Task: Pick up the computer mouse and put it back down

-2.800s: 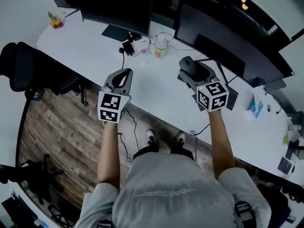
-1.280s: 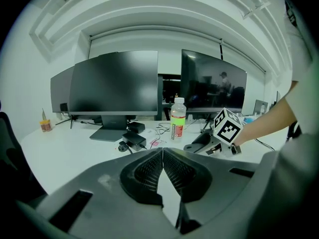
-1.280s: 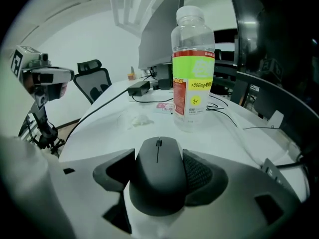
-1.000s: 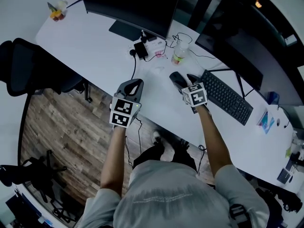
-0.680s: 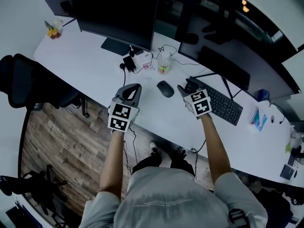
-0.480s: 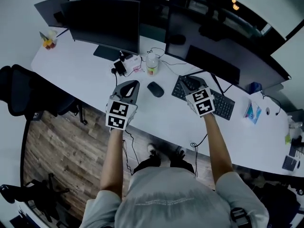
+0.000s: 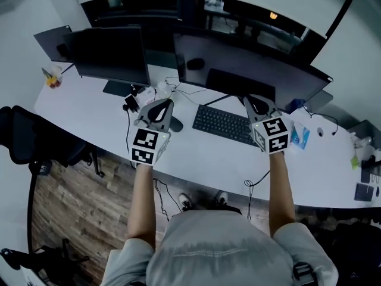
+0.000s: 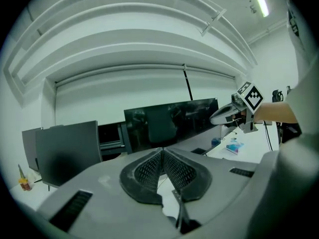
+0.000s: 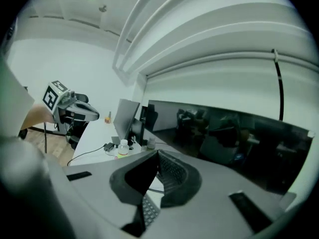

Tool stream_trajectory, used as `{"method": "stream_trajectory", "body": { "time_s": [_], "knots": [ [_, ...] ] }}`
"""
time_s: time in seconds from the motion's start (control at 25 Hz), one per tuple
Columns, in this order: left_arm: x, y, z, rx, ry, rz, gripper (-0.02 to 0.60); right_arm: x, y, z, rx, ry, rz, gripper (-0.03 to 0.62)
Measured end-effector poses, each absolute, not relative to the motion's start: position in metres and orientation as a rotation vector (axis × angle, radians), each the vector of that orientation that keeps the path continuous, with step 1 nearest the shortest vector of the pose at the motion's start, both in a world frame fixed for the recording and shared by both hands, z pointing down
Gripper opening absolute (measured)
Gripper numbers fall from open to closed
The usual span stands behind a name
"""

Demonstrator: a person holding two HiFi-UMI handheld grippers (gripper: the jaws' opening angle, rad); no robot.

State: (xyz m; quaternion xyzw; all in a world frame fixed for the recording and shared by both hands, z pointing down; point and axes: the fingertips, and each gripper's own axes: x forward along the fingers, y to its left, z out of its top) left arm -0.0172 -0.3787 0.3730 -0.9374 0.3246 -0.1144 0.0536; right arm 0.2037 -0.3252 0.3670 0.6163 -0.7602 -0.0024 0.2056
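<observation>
Left gripper [image 7: 162, 106] and right gripper [image 7: 257, 103]: fingers pinched together, empty. Computer mouse [image 7: 176, 124] sits on the counter [image 7: 89, 107], between the left gripper and the keyboard [image 7: 223, 124]. We'd spread the fingers first, then straddle its sides low.

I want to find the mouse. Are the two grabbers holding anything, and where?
Nothing is held. The left gripper and the right gripper are both shut, tips together, with nothing between their jaws.
</observation>
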Motion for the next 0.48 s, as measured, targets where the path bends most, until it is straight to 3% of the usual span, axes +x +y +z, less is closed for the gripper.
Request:
{"method": "stream_trajectory", "body": {
  "time_s": [0.48],
  "knots": [
    [0.046, -0.349, 0.306, -2.793, 0.841, -0.205, 0.014, 0.254, -0.279, 0.288, 1.853, -2.106, -0.186, 0.002]
  ]
}}
